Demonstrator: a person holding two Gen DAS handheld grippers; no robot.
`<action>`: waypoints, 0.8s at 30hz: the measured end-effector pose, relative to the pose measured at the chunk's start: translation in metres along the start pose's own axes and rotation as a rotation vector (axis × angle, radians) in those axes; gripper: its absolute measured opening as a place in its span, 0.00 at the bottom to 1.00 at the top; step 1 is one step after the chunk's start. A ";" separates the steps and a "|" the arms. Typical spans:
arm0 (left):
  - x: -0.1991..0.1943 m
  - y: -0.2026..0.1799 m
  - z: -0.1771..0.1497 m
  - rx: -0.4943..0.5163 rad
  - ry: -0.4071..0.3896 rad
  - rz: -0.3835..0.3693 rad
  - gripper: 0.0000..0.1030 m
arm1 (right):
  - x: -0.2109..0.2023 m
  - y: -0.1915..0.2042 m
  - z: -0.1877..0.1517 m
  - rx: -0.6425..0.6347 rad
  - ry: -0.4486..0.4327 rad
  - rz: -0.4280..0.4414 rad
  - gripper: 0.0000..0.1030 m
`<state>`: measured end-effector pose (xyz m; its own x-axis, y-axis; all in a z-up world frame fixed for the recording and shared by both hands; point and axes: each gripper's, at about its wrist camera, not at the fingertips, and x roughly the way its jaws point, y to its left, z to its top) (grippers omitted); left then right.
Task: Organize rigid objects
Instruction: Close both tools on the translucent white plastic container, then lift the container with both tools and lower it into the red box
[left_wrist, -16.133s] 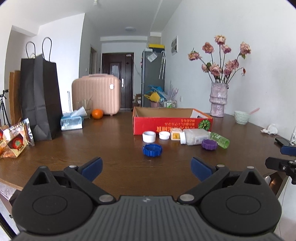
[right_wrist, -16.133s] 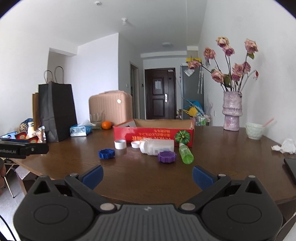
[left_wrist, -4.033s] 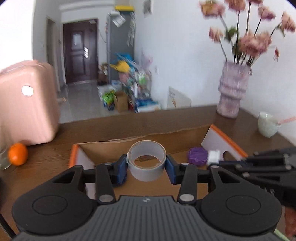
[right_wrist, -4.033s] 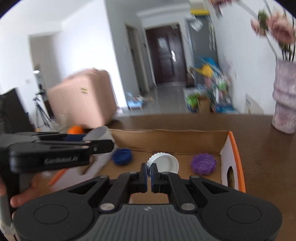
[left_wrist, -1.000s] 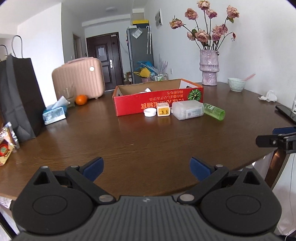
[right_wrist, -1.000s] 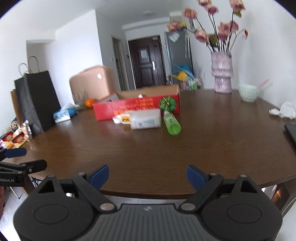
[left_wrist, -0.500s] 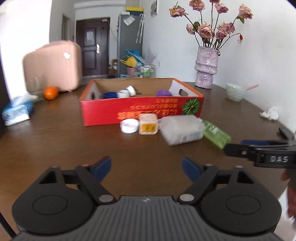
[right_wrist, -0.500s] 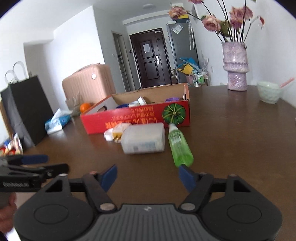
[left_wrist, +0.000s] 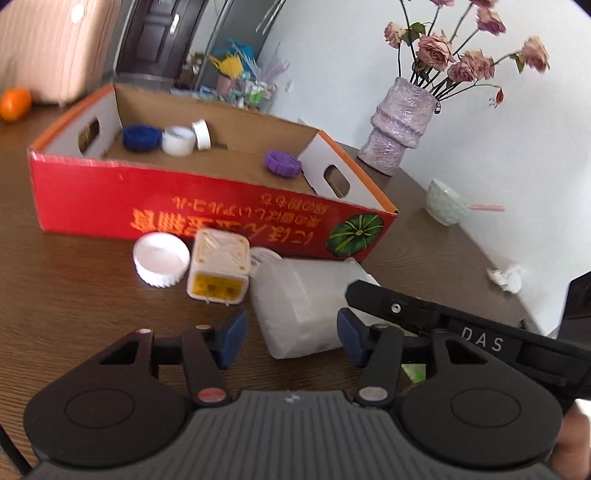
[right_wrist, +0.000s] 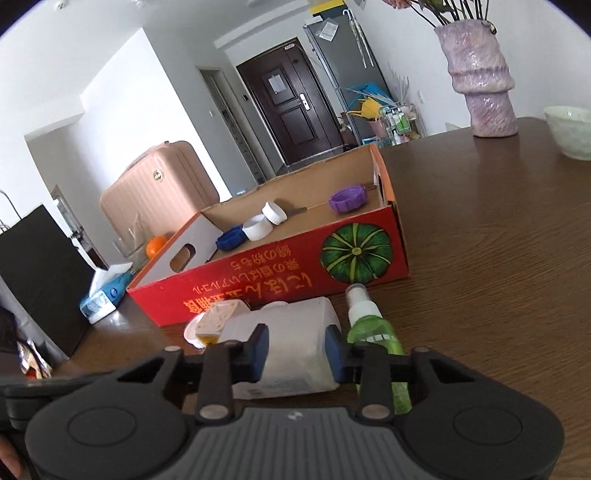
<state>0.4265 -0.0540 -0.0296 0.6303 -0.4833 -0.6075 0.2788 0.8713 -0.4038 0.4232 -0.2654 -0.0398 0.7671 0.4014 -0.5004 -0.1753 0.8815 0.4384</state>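
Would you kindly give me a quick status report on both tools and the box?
Both tools open: right tool straddling the translucent white plastic jug, left tool just short of it. Red cardboard box holds four caps. Green spray bottle lies beside the jug.

Green bottle (right_wrist: 373, 332) crowds jug (right_wrist: 295, 343) right; red box (right_wrist: 280, 273) blocks beyond.

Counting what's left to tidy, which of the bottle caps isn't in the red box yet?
The flat white cap on the table, just left of the small yellow-faced cube; the blue, purple and two other white caps already lie inside.
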 end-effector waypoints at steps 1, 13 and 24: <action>0.002 0.002 0.000 -0.015 0.014 -0.024 0.48 | 0.002 -0.001 0.000 0.004 0.001 0.006 0.32; -0.041 -0.002 -0.024 -0.004 0.012 -0.063 0.34 | -0.030 0.020 -0.019 0.001 0.033 -0.002 0.26; -0.120 -0.011 -0.092 0.007 0.027 -0.050 0.35 | -0.102 0.056 -0.082 -0.032 0.066 0.040 0.26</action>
<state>0.2812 -0.0134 -0.0146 0.5957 -0.5282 -0.6051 0.3145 0.8466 -0.4294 0.2847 -0.2363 -0.0255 0.7166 0.4511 -0.5320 -0.2254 0.8716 0.4354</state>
